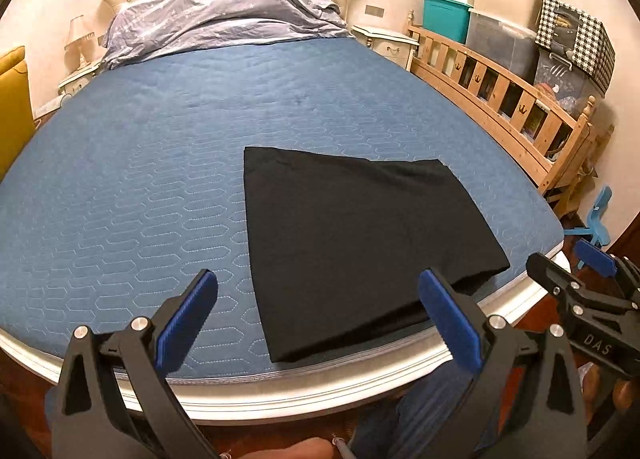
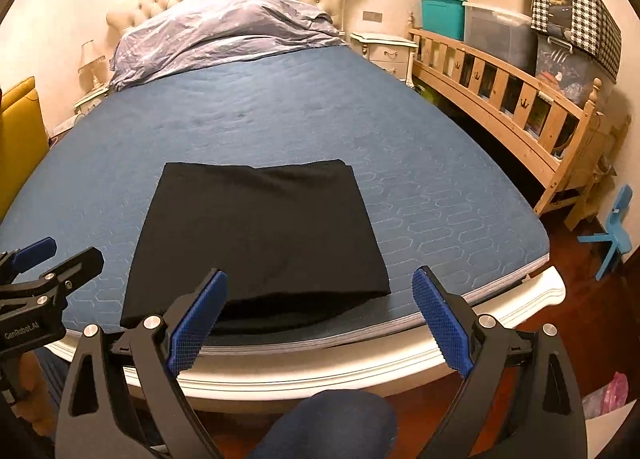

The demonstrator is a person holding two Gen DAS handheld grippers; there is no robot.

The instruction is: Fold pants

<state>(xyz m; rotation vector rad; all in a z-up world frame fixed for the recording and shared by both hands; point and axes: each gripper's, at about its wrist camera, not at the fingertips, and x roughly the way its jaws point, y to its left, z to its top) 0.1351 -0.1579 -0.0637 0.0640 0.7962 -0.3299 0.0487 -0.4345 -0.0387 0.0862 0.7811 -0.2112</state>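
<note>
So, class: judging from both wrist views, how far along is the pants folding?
Done: the black folded pants lie as a compact rectangle near the foot of the blue quilted mattress. In hand: nothing; left gripper and right gripper are open, clear of the cloth. Left: seemingly nothing.

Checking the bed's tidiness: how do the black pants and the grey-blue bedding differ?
The black pants lie folded flat, a neat rectangle at the foot edge; the grey-blue bedding is crumpled, heaped against the headboard. Pants are plain; bedding is patterned. Both rest on the blue mattress.
</note>
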